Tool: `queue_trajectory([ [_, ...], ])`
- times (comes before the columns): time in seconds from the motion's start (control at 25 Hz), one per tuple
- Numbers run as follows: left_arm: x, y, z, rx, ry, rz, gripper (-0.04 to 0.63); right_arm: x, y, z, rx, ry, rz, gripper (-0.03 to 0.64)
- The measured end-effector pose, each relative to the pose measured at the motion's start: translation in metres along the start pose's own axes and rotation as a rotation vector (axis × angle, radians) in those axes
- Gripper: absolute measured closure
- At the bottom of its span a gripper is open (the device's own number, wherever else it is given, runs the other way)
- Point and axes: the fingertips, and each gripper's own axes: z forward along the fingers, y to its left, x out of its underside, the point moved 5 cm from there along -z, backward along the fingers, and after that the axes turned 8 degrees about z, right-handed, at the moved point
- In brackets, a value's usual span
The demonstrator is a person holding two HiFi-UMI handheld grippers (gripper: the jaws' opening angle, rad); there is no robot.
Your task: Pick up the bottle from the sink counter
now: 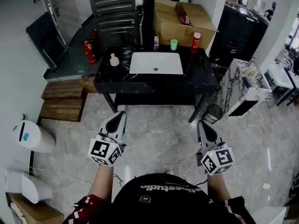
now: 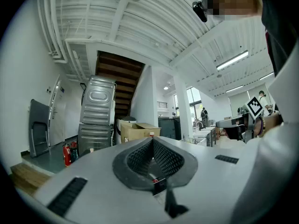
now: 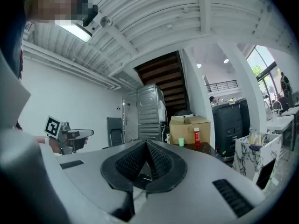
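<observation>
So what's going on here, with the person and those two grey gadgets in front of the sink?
A person stands back from the black sink counter, holding a left gripper and a right gripper out in front. Both are shut and empty, touching nothing. A red bottle stands at the counter's back right, near a green cup, untouched. Nothing has been picked up yet.

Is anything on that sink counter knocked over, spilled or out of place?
Nothing stands out. The white bottle, green cup and red bottle all appear upright on the black counter, and no spill shows in the head view.
</observation>
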Motion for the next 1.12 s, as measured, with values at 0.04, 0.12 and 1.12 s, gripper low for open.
queue_trajectory([
  [0.04, -0.001, -0.001, 0.001, -0.001, 0.000, -0.002, 0.581, -0.001, -0.001, -0.001, -0.001, 0.000, 0.000, 0.580],
  [0.12, -0.003, -0.003, 0.003, -0.002, -0.001, -0.006, 0.581, -0.003, -0.004, -0.001, -0.001, -0.001, 0.001, 0.580],
  [1.12, 0.004, -0.020, 0.035, -0.019, 0.042, -0.054, 0.583, -0.001, -0.044, 0.009, -0.034, 0.028, 0.024, 0.578],
])
